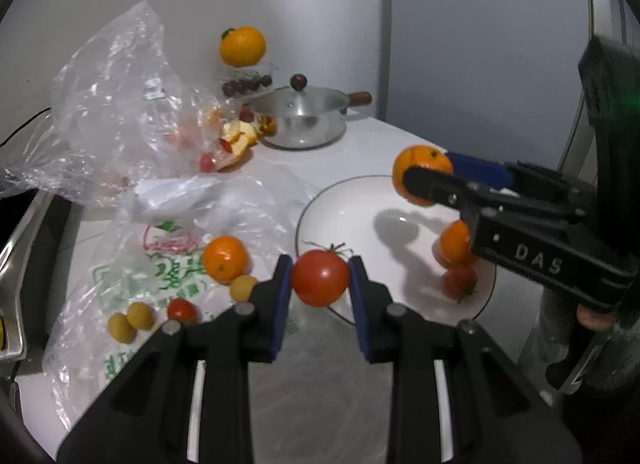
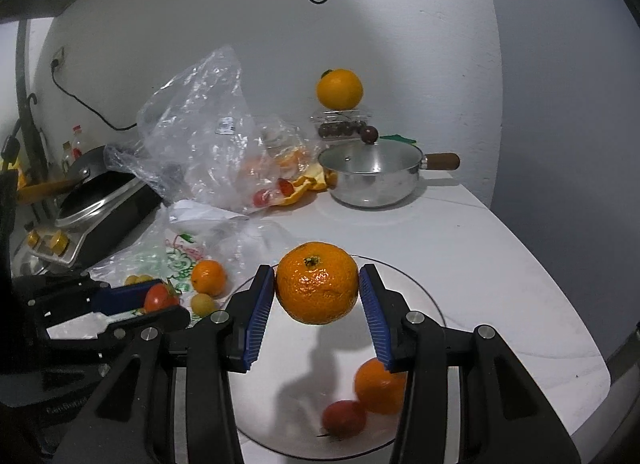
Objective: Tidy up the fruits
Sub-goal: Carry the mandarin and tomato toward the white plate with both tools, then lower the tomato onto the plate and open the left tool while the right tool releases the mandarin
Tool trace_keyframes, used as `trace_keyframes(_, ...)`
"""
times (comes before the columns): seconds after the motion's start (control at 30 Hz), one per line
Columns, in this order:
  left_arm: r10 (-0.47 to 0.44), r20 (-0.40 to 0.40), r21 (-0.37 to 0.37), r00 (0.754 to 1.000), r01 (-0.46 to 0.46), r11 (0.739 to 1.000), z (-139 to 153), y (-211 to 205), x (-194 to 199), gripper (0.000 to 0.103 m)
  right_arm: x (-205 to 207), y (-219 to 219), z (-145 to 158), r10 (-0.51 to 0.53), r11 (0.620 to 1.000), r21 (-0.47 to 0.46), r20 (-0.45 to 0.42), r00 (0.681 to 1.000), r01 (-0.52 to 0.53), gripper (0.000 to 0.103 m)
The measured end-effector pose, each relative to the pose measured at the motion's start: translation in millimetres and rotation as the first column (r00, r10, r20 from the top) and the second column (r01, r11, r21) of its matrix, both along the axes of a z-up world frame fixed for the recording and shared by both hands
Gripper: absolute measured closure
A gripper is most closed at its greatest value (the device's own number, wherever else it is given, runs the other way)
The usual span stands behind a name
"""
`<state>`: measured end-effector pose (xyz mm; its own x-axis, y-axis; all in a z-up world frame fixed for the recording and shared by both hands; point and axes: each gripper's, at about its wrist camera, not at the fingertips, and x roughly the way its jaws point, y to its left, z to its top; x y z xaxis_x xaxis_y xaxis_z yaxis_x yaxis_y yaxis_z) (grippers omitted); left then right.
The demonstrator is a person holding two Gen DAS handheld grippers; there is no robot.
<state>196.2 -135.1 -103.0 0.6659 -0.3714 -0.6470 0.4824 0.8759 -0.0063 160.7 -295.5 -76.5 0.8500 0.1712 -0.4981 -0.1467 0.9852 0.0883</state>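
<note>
Closest to the lens, at the bottom middle of the left wrist view, the left gripper [image 1: 320, 278] has its two fingers clenched on one red tomato [image 1: 320, 278], held over the near rim of the white plate [image 1: 352, 199]. At the right of the same view the right gripper [image 1: 424, 179] comes in from the side, its fingers grasping one mandarin [image 1: 420, 161] above the plate.

On the plate I count two fruits, at its right side: one orange mandarin on the plate [image 1: 454, 244] and one small tomato on the plate [image 1: 460, 282], touching each other.

Left of the plate, on the printed plastic bag [image 1: 160, 264] that lies flat on the tabletop [image 1: 360, 143], I count five loose pieces: one loose mandarin [image 1: 225, 258], one cherry tomato [image 1: 182, 310] and three yellow round fruits [image 1: 132, 322].

At the upper left of the frame one crumpled clear bag [image 1: 120, 103] stands with orange peel and red pieces beside it. Behind, in the upper middle, there is one steel pot [image 1: 308, 115] with a lid and a wooden handle. Beside it one big orange [image 1: 243, 46] sits on top of a clear container [image 1: 246, 81] of dark round fruits.
</note>
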Motion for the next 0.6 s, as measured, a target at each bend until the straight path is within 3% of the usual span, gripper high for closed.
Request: trace_keyframes(0.6, -0.029, -0.088, 0.056, 0.996, 0.034, 0.998, -31, -43, 26, 0.074, 27, -34, -25, -0.048, 0.998, 0.037, -0.067, 0.997, 0.051, 0.056)
